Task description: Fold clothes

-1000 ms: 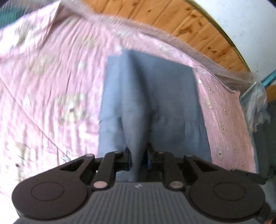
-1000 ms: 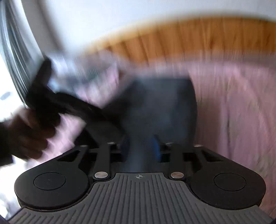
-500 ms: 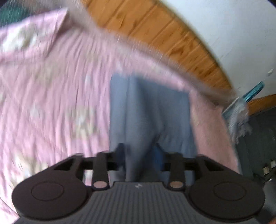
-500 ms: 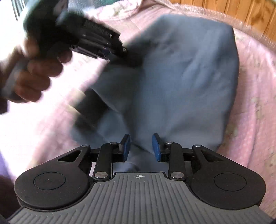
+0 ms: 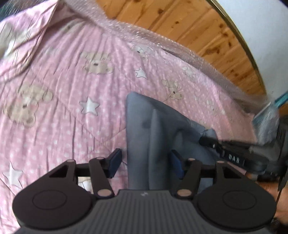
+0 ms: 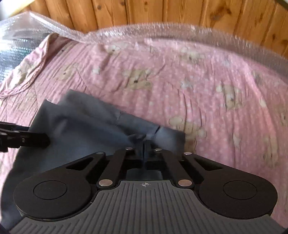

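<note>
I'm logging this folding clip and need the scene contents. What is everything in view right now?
blue-grey cloth garment: one, blue-grey, lying rumpled on the bedspread, a ridge of it between the left gripper's fingers.
pink bedspread with bear and star print: one, pink, covering the bed under the garment.
clear bubble wrap sheet: one, transparent, along the far edge of the bedspread.
wooden plank wall panel: one, orange-brown, behind the bed.
white wall: one, white, above the panel.
left gripper: one, black with blue pads, open around the garment's ridge.
right gripper: one, black, shut on the garment's edge.
</note>
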Tool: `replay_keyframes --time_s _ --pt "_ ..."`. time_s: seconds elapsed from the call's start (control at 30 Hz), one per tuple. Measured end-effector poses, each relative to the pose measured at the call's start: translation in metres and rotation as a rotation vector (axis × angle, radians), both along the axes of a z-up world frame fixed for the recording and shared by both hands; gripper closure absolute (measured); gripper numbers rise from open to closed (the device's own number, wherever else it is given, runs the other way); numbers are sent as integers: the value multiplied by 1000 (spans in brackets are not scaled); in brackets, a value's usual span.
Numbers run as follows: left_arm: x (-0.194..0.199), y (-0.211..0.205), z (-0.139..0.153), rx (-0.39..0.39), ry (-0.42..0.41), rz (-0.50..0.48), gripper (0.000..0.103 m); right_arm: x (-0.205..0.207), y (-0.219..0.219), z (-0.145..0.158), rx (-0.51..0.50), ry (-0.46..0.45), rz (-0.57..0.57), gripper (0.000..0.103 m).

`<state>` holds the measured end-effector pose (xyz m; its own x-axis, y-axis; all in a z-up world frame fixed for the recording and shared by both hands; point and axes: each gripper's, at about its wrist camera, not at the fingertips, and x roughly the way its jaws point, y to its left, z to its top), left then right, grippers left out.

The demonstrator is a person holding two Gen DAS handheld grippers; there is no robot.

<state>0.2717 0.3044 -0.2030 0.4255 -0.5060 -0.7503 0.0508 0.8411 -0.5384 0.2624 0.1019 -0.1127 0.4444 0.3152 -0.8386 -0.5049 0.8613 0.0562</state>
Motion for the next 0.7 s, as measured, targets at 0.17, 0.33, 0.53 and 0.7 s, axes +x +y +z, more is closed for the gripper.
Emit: replay_keyframes --time_s 0.17,0.33,0.53,0.7 --pt "-4 7 7 -11 -12 10 32 -31 -69 22 312 87 -86 26" --pt "8 -7 4 -7 -20 -31 27 -121 -143 -9 463 263 -110 19" --pt "4 -27 14 77 -45 -29 65 -165 -126 -50 537 347 -101 71" --pt "-44 -19 63 7 49 157 78 -113 -135 9 414 298 86 91"
